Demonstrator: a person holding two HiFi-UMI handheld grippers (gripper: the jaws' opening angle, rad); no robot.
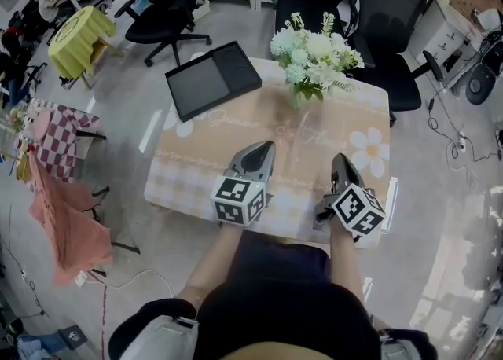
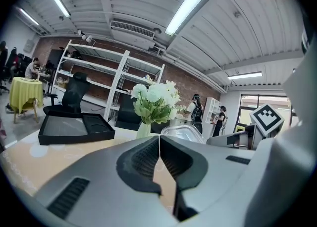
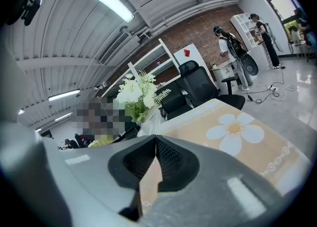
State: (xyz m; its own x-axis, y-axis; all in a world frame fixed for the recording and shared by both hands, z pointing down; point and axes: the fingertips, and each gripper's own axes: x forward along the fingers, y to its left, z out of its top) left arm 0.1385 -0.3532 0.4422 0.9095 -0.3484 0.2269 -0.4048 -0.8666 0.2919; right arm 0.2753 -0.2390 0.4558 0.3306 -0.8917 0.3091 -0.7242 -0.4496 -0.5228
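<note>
Both my left gripper (image 1: 266,148) and right gripper (image 1: 338,160) have jaws pressed together, empty, above the tablecloth (image 1: 189,170). The white flower bouquet (image 1: 313,58) stands ahead between them, the black tray (image 1: 211,79) ahead-left.

Matt black tray (image 1: 212,78) on glossy tablecloth (image 1: 196,158).

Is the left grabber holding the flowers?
No, the left gripper is shut on nothing, and the flowers stand farther back on the table.
</note>
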